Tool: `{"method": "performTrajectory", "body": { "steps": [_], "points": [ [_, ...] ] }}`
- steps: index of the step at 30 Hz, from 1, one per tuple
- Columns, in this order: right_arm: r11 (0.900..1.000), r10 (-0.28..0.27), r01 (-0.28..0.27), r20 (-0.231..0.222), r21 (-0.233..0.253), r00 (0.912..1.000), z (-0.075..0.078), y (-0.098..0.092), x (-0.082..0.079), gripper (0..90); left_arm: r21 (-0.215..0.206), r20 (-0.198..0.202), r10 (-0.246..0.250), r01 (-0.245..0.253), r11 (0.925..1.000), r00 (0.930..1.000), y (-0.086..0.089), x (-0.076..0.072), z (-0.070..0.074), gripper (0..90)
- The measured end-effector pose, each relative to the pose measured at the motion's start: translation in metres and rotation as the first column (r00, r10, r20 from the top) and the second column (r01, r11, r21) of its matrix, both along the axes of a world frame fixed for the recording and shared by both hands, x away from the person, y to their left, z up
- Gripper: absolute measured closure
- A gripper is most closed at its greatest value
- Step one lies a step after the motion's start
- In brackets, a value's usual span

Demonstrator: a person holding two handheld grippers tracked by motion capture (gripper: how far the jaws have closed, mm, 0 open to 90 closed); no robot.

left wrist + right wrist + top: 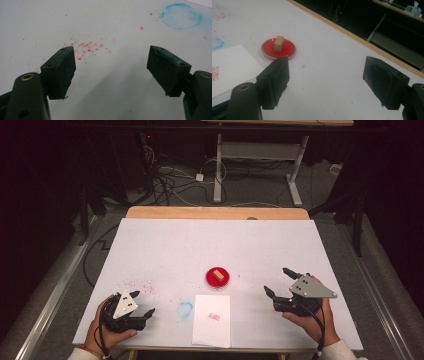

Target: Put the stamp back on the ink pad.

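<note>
a small tan wooden block [218,275] stands upright in a round red dish [210,281], mid-table beside white paper [212,320].

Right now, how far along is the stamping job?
Done, by the look of it: the sheet of paper already carries one red print. The wooden stamp stands on the red ink pad, with nothing gripping it. In hand: nothing; the left gripper and right gripper rest open on the table. Left: possibly nothing, unless more prints are wanted.
</note>
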State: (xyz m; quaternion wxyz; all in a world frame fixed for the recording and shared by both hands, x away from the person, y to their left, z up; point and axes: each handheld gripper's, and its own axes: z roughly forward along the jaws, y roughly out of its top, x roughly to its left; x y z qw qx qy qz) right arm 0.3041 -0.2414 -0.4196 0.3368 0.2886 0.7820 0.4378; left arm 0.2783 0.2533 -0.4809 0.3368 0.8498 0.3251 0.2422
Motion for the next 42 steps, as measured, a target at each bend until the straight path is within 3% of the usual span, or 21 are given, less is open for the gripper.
{"method": "performTrajectory", "body": {
  "steps": [5, 11, 17, 19, 22, 32, 34, 42],
  "points": [
    [0.999, -0.038, 0.038, -0.005, 0.003, 0.9993, -0.015, -0.013, -0.005, 20.6, 0.003, 0.008, -0.003, 0.003, 1.0, 1.0, -0.001, 0.0, 0.001, 22.5],
    [0.998, -0.059, 0.06, -0.056, 0.015, 0.9967, -0.03, -0.022, -0.008, 20.2, 0.002, 0.009, 0.004, -0.004, 1.0, 1.0, 0.001, -0.002, 0.0, 22.4],
    [0.999, -0.048, 0.048, -0.043, -0.005, 0.9979, -0.031, -0.019, -0.011, 20.6, 0.013, 0.042, -0.014, 0.013, 0.9998, 0.999, -0.002, -0.005, 0.004, 22.3],
    [0.999, -0.04, 0.04, -0.029, -0.011, 0.9988, -0.029, -0.017, -0.011, 20.6, 0.023, 0.035, -0.011, 0.01, 0.9997, 0.9993, 0.0, -0.007, 0.002, 22.3],
    [0.999, -0.033, 0.033, -0.01, -0.015, 0.9994, -0.027, -0.013, -0.012, 20.7, 0.002, 0.024, 0.008, -0.008, 1.0, 0.9997, 0.003, -0.008, 0.003, 22.3],
    [1.0, -0.021, 0.021, -0.009, -0.012, 0.9997, -0.028, -0.012, -0.012, 20.9, 0.026, 0.025, 0.004, -0.004, 0.9997, 0.9997, -0.001, -0.007, 0.003, 22.2],
    [1.0, -0.016, 0.016, 0.0, -0.022, 0.9999, -0.028, -0.012, -0.014, 20.9, 0.034, 0.042, -0.006, 0.004, 0.9994, 0.9991, -0.003, -0.006, 0.004, 22.2],
    [0.999, -0.024, 0.024, 0.003, -0.021, 0.9997, -0.027, -0.013, -0.014, 21.1, 0.02, 0.016, 0.004, -0.004, 0.9998, 0.9999, -0.001, -0.002, 0.001, 22.2]
  ]
}}
